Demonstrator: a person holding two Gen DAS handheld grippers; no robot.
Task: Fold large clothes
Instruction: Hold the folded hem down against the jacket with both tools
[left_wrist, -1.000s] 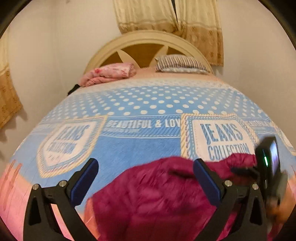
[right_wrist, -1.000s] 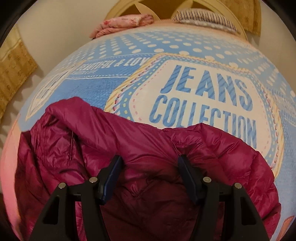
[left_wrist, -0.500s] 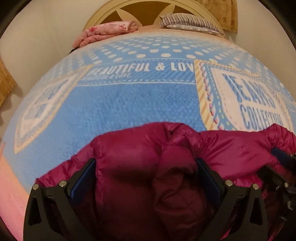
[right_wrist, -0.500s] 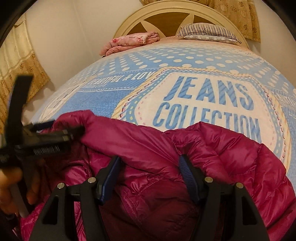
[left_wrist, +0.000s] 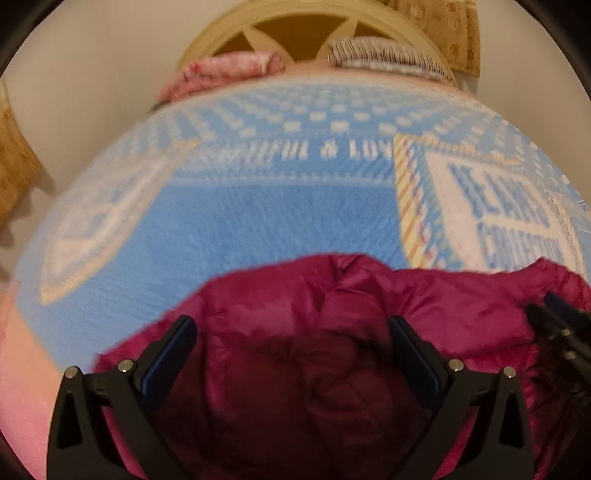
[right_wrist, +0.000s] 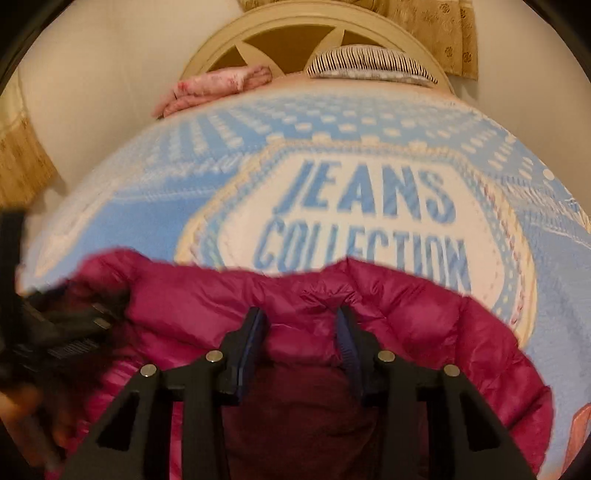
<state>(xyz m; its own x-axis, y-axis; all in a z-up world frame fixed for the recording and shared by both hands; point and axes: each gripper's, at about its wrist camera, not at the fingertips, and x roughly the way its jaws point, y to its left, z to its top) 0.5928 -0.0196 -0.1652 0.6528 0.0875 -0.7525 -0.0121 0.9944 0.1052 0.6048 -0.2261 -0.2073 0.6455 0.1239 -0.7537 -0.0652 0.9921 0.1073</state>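
Both grippers work at the near edge of the bed, over a magenta puffer jacket (right_wrist: 406, 314) that lies bunched there on the blue blanket (left_wrist: 280, 221); the right gripper (right_wrist: 301, 321) has just been narrowing its jaws, and a ridge of the jacket's quilted fabric sits pinched between its blue pads (right_wrist: 255, 339), puckered into a small fold at the tips; the left gripper (left_wrist: 291, 332) stands spread wide, its pads (left_wrist: 173, 350) set either side of a dark mound of the jacket without pressing it, the fabric bulging between them. Seen from the right wrist, the left gripper's black frame shows blurred at the left, low over the jacket's left end, with part of a hand (right_wrist: 14, 406) beneath it. Beyond the jacket the blanket's white badge reading JEANS COLLECTION (right_wrist: 362, 221) lies toward the right side of the bed, its lower edge partly covered by the jacket. At the head edge a folded pink cloth (right_wrist: 218, 85) and a striped pillow (right_wrist: 369, 62) rest against the cream headboard (right_wrist: 288, 26); patterned curtains (right_wrist: 436, 33) hang behind it.
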